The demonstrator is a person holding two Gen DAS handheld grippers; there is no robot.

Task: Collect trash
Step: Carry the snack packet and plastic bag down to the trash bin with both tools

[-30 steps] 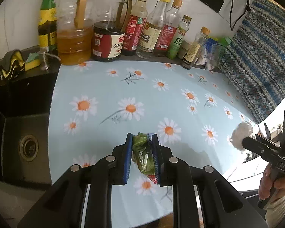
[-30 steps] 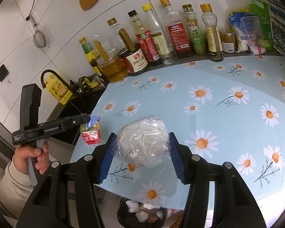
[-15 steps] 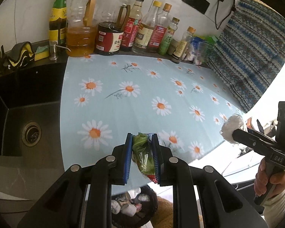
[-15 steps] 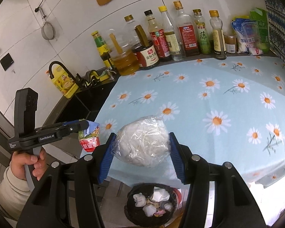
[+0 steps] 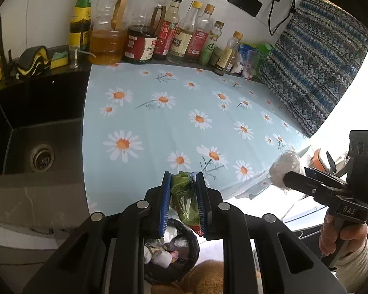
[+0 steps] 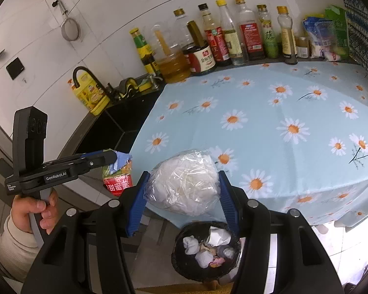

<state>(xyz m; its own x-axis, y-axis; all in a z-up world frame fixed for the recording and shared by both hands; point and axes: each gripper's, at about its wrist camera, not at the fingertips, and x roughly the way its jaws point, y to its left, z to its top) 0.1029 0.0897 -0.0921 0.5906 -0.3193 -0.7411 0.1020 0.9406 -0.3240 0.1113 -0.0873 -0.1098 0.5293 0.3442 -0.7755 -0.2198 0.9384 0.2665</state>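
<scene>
Both pieces are lifted, neither dropped yet. Left hand-held gripper [image 5: 183, 191] pinches a green snack wrapper [image 5: 185, 199]; right hand-held gripper [image 6: 182, 196] clamps a clear plastic bag [image 6: 184, 189], frame centre, above the trash bin [image 6: 206, 252] at bottom.

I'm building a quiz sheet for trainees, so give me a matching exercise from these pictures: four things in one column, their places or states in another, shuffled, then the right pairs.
Things:
1. green snack wrapper
2. clear bag of white paper
3. black trash bin
4. soy sauce jug with red label

Places or states:
A. on the floor below the table edge, crumpled paper inside
B. clamped in the left tool
C. standing in the row of bottles by the wall
D. clamped in the right tool

Pairs: 1-B, 2-D, 3-A, 4-C
</scene>
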